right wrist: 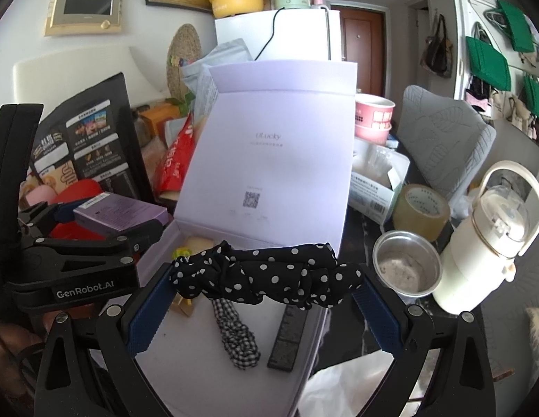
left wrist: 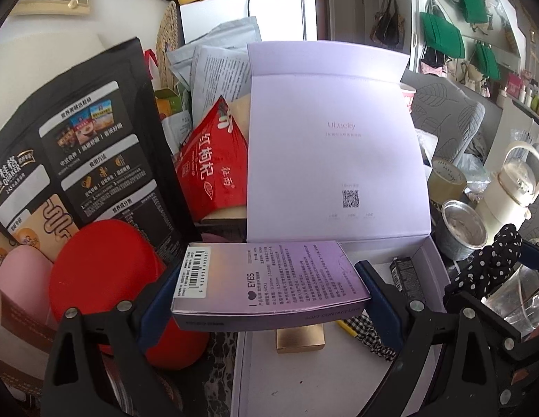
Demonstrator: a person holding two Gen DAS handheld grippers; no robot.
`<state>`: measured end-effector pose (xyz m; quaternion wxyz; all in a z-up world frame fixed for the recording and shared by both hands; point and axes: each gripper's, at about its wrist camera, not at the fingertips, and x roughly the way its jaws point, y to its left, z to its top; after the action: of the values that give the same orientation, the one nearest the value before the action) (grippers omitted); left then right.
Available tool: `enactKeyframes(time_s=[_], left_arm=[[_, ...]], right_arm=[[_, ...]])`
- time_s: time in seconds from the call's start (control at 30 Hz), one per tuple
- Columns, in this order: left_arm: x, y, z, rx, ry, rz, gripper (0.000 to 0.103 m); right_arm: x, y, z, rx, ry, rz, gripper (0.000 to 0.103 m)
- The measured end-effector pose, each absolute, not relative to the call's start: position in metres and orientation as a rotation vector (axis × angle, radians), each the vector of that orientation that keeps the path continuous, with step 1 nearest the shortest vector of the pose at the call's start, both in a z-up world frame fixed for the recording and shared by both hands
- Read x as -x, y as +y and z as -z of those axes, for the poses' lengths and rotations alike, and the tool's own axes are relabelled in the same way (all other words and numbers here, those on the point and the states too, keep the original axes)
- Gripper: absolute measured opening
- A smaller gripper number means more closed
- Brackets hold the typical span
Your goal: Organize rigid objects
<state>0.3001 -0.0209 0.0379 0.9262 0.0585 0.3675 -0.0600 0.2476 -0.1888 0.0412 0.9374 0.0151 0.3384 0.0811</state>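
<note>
Purple carton [left wrist: 269, 279] sits clamped flat between the left gripper [left wrist: 269, 299] pads, held over the near-left corner of the open lilac box [left wrist: 297, 382]. Right gripper [right wrist: 266, 299] pinches a black polka-dot scrunchie [right wrist: 266, 272] above the same box, where a checkered scrunchie [right wrist: 236, 333] and dark slim pack [right wrist: 290, 337] lie inside.

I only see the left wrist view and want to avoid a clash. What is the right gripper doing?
Observer: The right gripper is shut on a polka-dot scrunchie above the open tray.
Operator: Is my purple box over the tray?
Observer: Only just: the purple box hangs at the tray's left wall, mostly outside it.
Operator: What lies inside?
Observer: A checked scrunchie beside a flat dark box, mid-floor.
</note>
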Motion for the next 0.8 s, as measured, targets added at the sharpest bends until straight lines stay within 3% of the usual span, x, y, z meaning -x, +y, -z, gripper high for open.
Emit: enactKeyframes(time_s=[0.8], left_arm=[[-0.321, -0.031, -0.003, -0.131, 0.851, 0.264, 0.097]], right_arm=[[-0.268, -0.160, 0.005, 0.096, 0.843, -0.163, 0.099]])
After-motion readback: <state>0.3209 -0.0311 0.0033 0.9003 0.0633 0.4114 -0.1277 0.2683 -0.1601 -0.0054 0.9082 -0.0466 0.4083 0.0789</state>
